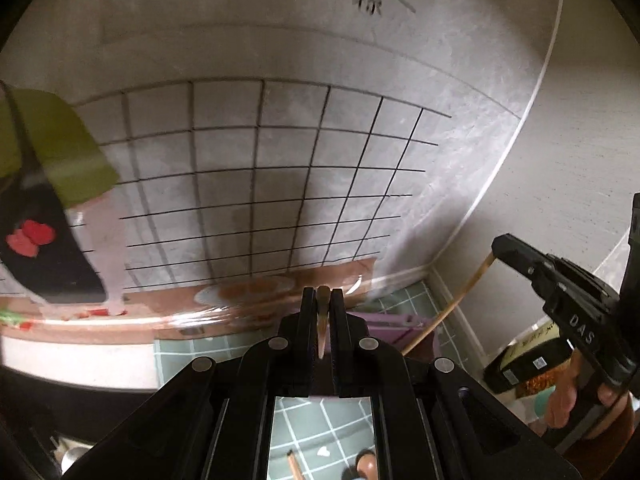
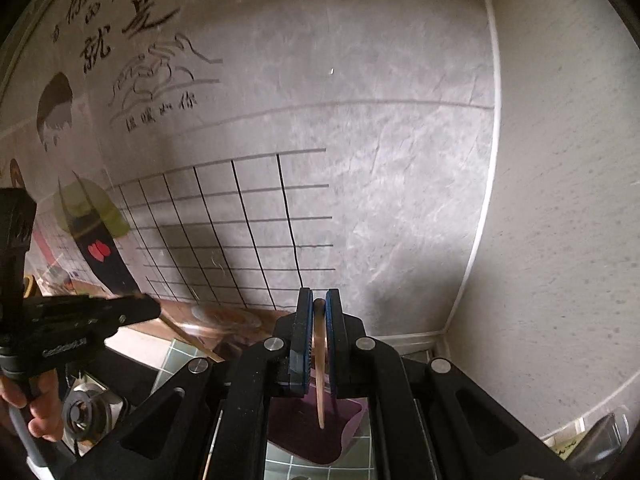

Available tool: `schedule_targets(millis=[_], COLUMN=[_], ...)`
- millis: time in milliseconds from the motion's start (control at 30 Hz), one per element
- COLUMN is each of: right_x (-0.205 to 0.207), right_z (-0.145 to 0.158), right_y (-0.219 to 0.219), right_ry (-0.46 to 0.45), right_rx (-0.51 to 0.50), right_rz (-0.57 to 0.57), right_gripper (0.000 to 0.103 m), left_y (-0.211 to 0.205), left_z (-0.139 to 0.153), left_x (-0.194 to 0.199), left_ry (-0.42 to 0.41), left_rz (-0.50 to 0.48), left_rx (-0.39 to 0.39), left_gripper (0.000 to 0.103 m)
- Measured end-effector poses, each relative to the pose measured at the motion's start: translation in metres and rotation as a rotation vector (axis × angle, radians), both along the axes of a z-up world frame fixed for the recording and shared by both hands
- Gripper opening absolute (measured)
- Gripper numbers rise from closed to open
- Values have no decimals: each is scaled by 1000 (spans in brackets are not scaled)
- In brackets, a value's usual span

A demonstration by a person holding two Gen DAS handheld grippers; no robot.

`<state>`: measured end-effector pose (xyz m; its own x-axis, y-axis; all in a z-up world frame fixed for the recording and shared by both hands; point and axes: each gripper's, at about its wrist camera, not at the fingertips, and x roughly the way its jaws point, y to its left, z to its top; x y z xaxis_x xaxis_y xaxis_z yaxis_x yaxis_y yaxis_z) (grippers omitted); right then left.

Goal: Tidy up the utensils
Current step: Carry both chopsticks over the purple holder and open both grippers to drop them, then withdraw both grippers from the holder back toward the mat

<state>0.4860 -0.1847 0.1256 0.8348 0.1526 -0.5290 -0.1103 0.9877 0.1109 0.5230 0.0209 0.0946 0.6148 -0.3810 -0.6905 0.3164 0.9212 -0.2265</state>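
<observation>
The left gripper (image 1: 323,300) has its jaws clamped on a wooden chopstick (image 1: 322,322). The right gripper (image 2: 319,312) is pinched likewise on another chopstick (image 2: 320,360), whose tip points toward 6 o'clock over what looks like a purple tray (image 2: 320,432) on the tiled bench (image 2: 176,356).

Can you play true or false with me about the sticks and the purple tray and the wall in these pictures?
1. Each gripper pinches a chopstick. True: the left gripper and right gripper each hold a wooden stick.
2. The tray is yellow. False: the tray is purple.
3. The wall has a black grid drawn on it. True: see the grid.
4. The floor tiles are red. False: the tiles are greenish with pale lines.
</observation>
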Motion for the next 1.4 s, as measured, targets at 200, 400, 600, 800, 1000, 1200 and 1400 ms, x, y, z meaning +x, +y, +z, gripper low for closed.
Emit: schedule_targets(millis=[200, 400, 600, 800, 1000, 1200, 1400], right_x=[12, 14, 10, -9, -29, -61, -104], right_z=[-14, -20, -23, -9, 4, 5, -8], right_y=[1, 1, -3, -4, -7, -10, -12], right_ry=[32, 42, 54, 5, -14, -24, -7], right_rx=[-5, -20, 2, -40, -57, -85, -120], right_rz=[4, 11, 13, -4, -7, -6, 19], right_gripper=[6, 6, 13, 29, 29, 30, 35], left_y=[-9, -12, -6, 7, 18, 36, 41], left_z=[-18, -30, -21, -2, 12, 14, -4], left_x=[21, 32, 23, 10, -15, -53, -117], left_ry=[-15, 3, -52, -75, -126, -158, -195], left_rz=[-2, -9, 6, 27, 56, 116, 171], left_rx=[-24, -50, -57, -83, -74, -90, -8], left_gripper=[6, 8, 28, 37, 40, 42, 45])
